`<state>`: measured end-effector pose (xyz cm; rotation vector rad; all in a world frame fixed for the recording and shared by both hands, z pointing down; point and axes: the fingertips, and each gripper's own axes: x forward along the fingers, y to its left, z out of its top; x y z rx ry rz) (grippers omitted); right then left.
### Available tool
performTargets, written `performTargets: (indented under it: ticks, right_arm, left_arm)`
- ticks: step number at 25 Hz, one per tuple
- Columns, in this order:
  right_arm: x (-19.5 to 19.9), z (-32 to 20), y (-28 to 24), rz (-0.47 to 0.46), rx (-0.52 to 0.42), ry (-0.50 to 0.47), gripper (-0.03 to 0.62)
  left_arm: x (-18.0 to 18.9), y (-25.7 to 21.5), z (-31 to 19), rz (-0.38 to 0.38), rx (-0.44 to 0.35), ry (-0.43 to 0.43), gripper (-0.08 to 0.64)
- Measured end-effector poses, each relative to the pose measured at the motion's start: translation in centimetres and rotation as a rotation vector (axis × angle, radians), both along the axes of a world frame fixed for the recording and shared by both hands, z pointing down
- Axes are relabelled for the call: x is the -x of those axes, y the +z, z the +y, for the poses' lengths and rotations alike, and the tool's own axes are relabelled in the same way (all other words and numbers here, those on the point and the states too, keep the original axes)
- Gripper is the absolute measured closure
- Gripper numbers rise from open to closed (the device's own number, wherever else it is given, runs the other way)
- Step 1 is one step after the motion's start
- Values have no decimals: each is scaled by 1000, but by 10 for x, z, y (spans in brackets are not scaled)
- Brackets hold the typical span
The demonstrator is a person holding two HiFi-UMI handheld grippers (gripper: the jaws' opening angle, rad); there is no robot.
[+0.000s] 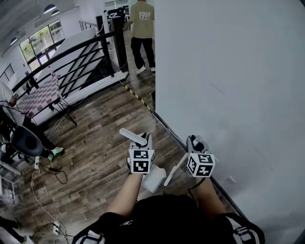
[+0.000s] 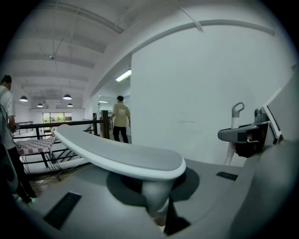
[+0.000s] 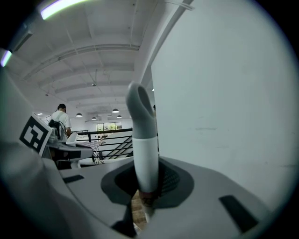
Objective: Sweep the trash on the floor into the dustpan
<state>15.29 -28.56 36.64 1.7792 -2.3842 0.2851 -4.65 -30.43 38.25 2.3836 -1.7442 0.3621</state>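
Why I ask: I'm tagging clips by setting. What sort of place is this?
Probably an indoor open-plan workspace, maybe on an upper level: a wood-plank floor strewn with cables, a black railing, a plain white wall and round ceiling lamps down a long hall.

Left gripper (image 1: 145,139) and right gripper (image 1: 194,142) (both clamped) hover side by side.

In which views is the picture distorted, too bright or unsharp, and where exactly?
Head view: wide-angle, so the railing curves; the windows are very bright. Left gripper view: fisheye with black corners; the top edge of the white wall bows. Right gripper view: same fisheye; a ceiling lamp glares at top left.
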Motion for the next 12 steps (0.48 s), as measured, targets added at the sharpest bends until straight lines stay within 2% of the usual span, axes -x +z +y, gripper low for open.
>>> performTargets:
  ticks: [4,12]
  right_arm:
    - [-2,0,5,14,-2,-2,531]
    - [-8,5,8,35,-7,4,531]
  left_arm:
    - [-2,3,0,20,10,-7,508]
    - [-19,10,5,40,29,46,508]
